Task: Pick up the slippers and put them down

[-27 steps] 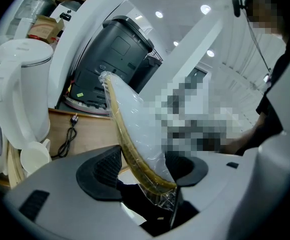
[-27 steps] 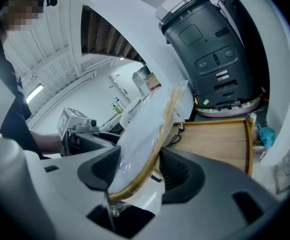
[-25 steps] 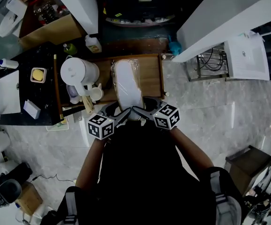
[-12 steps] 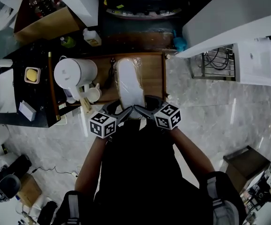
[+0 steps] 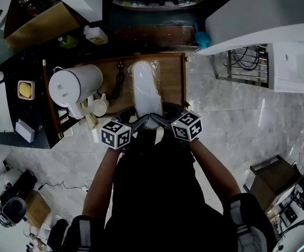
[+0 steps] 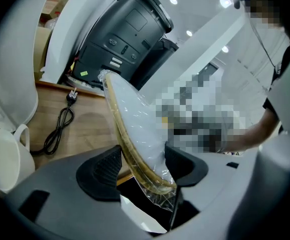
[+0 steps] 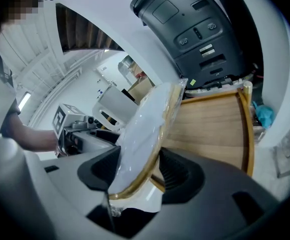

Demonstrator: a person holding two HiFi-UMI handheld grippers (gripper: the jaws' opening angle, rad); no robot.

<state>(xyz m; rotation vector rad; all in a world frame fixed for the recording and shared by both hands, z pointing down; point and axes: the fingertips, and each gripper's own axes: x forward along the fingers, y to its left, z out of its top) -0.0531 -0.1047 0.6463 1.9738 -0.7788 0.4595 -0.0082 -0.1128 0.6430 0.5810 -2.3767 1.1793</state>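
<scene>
A pair of white slippers [image 5: 145,91] wrapped in clear plastic is held over a wooden tray [image 5: 174,83], long axis pointing away from me. My left gripper [image 5: 139,124] and right gripper [image 5: 159,121] meet at the pack's near end, one from each side. In the left gripper view the tan sole edge of the slippers [image 6: 134,129] runs between the jaws of the left gripper [image 6: 145,166], and crumpled plastic hangs below. The right gripper [image 7: 139,171] clamps the slippers [image 7: 145,129] the same way. Both are shut on the pack.
A white kettle [image 5: 70,88], a cup [image 5: 98,107] and a black power cord [image 5: 119,83] sit left of the slippers on the tray. A black machine [image 6: 129,29] stands behind it. A dark counter [image 5: 15,72] lies further left, and a wire rack [image 5: 246,62] to the right.
Both grippers have sunk with the slippers toward the wooden tray, keeping their hold. The head view has shifted, so the kettle and counter sit further left and higher.
</scene>
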